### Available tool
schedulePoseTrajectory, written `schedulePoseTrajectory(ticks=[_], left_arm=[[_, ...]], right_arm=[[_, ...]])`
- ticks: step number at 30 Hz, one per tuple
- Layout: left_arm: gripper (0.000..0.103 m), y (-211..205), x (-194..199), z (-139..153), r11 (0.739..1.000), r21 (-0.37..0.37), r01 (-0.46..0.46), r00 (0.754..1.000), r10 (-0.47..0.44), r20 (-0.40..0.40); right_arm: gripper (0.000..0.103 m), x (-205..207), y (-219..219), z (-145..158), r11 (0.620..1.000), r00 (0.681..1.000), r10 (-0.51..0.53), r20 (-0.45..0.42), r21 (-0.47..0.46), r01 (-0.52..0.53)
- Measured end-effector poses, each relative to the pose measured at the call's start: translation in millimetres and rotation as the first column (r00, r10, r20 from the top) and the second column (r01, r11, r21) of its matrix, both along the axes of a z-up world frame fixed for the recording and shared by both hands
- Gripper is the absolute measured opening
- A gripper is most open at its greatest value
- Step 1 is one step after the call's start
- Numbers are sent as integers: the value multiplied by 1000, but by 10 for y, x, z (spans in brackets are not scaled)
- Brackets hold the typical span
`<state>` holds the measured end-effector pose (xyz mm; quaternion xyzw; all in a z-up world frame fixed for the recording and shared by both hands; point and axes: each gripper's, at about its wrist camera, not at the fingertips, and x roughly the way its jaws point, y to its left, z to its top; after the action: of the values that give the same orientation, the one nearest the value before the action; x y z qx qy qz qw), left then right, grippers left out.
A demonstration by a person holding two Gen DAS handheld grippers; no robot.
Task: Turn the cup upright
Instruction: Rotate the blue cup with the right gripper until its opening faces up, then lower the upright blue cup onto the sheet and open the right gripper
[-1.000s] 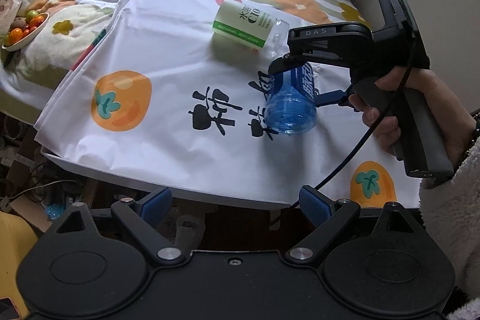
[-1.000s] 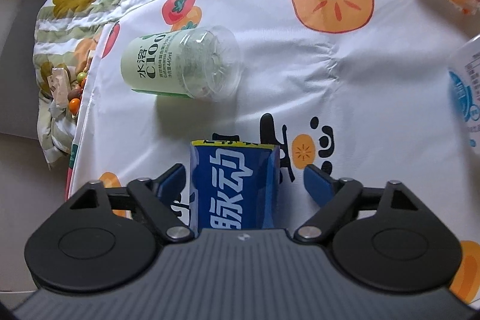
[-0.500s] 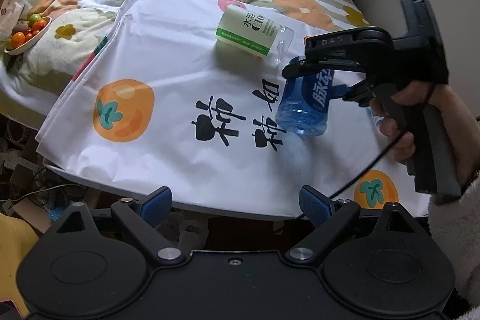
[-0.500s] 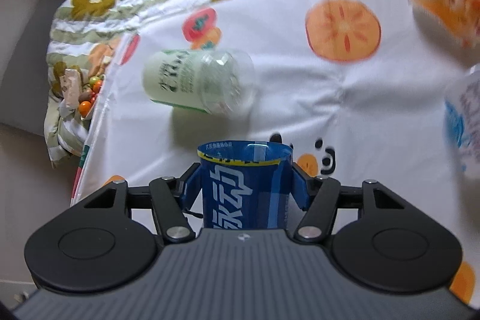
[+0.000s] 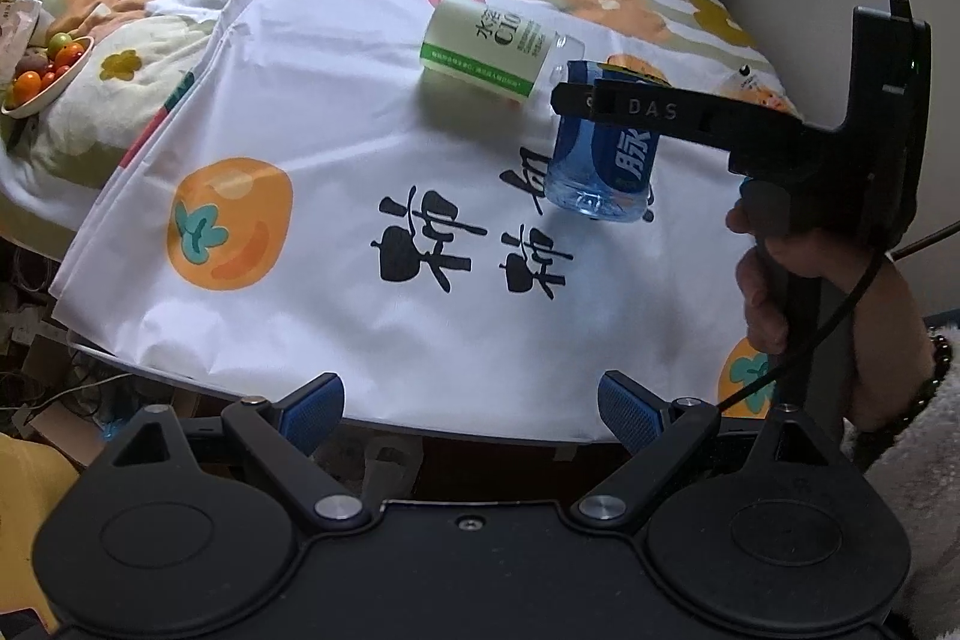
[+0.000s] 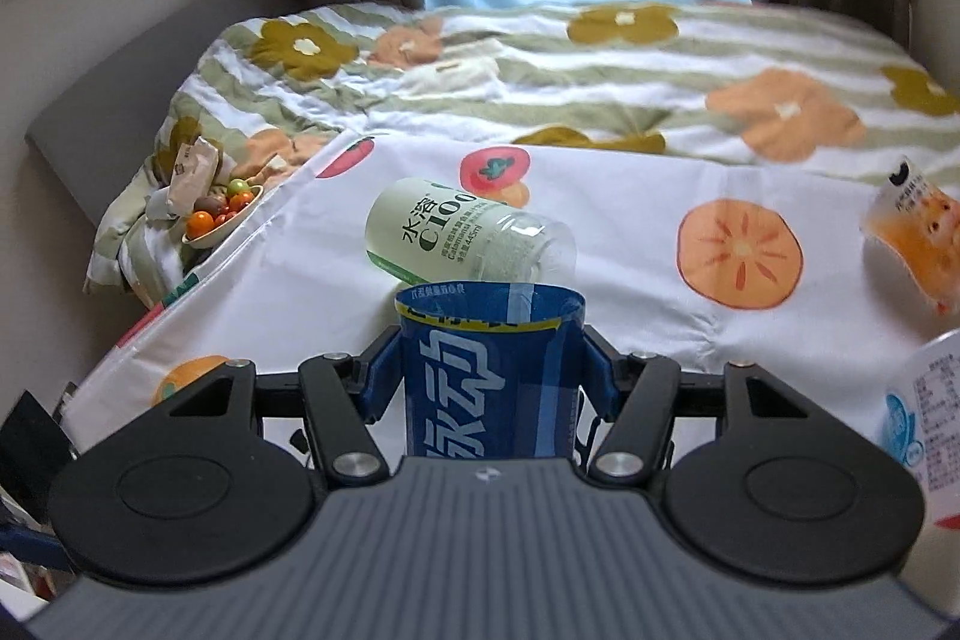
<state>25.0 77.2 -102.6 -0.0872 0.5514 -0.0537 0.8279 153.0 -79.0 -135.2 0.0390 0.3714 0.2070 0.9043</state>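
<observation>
The right gripper point(image 6: 489, 376) has its jaws clamped on the two sides of the translucent blue plastic cup with white lettering point(image 6: 489, 376), gripping it just below the rim. From the left wrist view the cup point(image 5: 603, 142) stands nearly upright, open end up, its clear base touching or just above the white cloth printed with orange persimmons point(image 5: 336, 148) that covers the bench; I cannot tell which. The gripper reaches in level from the right, and the person's right hand point(image 5: 774, 274) wraps its handle, wrist below and forearm coming up from the lower right. Just behind the cup lies a pale green-labelled clear plastic cup on its side point(image 5: 486, 49). The left gripper point(image 5: 471, 400) hangs back over the near bench edge, well apart from both cups, jaws wide and holding nothing
</observation>
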Motion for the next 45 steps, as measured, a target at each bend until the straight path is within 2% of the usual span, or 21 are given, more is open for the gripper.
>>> schedulePoseTrajectory(ticks=[8,24,28,38,39,42,45], left_arm=[[94,-9,10,-91,1000,6,7,1000,-7,-27],[94,-4,38,-94,999,13,30,999,-30,-30],[94,-5,35,-108,999,11,34,999,-34,-34],[94,-39,13,-95,999,13,46,999,-45,-29],[94,-41,10,-89,999,13,46,999,-45,-28],[94,-37,2,-72,999,16,45,999,-45,-23],[94,-41,-4,-40,999,21,45,999,-44,-16]], right_arm=[[76,-224,-21,-100,996,990,74,118,-50,-68],[75,-715,-214,-190,992,969,125,214,-48,-117],[76,-834,-221,-205,987,962,153,224,-74,-140],[76,-889,-204,-215,987,969,148,199,-93,-132],[81,-893,-196,-211,987,969,145,198,-97,-128],[103,-910,-194,-195,988,970,135,201,-98,-117],[103,-938,-207,-147,989,969,130,212,-91,-113]])
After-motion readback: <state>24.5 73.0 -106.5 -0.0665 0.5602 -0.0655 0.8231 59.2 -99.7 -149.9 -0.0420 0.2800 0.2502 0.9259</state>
